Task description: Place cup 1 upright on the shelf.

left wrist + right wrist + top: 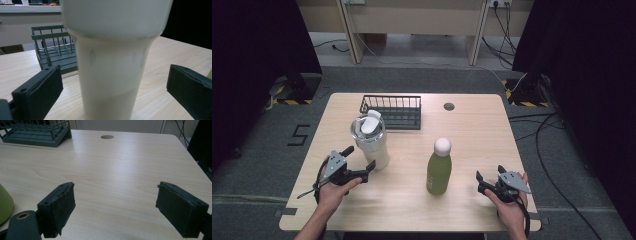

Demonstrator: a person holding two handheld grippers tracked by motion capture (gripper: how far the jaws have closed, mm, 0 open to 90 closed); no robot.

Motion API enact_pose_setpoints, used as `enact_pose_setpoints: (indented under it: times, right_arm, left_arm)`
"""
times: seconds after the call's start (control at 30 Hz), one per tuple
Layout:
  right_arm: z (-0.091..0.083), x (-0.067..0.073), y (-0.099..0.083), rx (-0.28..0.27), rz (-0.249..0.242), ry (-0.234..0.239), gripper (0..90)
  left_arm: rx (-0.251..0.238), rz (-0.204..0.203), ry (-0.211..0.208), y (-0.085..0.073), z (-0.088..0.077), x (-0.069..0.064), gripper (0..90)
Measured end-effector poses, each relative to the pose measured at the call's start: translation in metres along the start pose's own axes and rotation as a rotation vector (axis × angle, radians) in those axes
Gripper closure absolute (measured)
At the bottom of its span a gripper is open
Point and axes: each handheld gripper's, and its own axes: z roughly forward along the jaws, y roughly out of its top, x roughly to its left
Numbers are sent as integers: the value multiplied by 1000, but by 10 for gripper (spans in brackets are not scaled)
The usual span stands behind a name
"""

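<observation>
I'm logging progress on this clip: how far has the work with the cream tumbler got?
Done: nothing visibly; the tall cream tumbler with a white flip lid stands upright on the pale wooden table, before the dark wire rack. In hand: the left gripper brackets the tumbler, jaws open, pads clear. Left: closing, lifting. The right gripper waits open beside the green bottle with a white cap.
</observation>
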Motion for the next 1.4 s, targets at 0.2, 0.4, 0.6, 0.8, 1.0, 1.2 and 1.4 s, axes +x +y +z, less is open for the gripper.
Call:
enact_pose_setpoints:
  times: [0.2,0.4,0.6,0.8,1.0,1.2,1.4]
  right_arm:
    - [0,0,0,1,0,-1,154]
    - [0,0,0,0,-3,-4,158]
    - [0,0,0,3,-3,0,159]
    - [0,0,0,3,-4,0,159]
    - [0,0,0,4,-4,2,159]
    - [0,0,0,5,3,1,159]
    - [1,0,0,10,5,4,159]
  left_arm:
    - [2,5,1,1,18,1,0]
    - [1,0,7,0,29,1,0]
    - [-2,-5,14,-1,38,4,2]
    - [-12,6,11,1,48,-3,5]
    - [-28,0,15,1,53,0,76]
    - [-31,10,6,1,53,1,90]
    - [-20,11,-3,2,53,2,91]
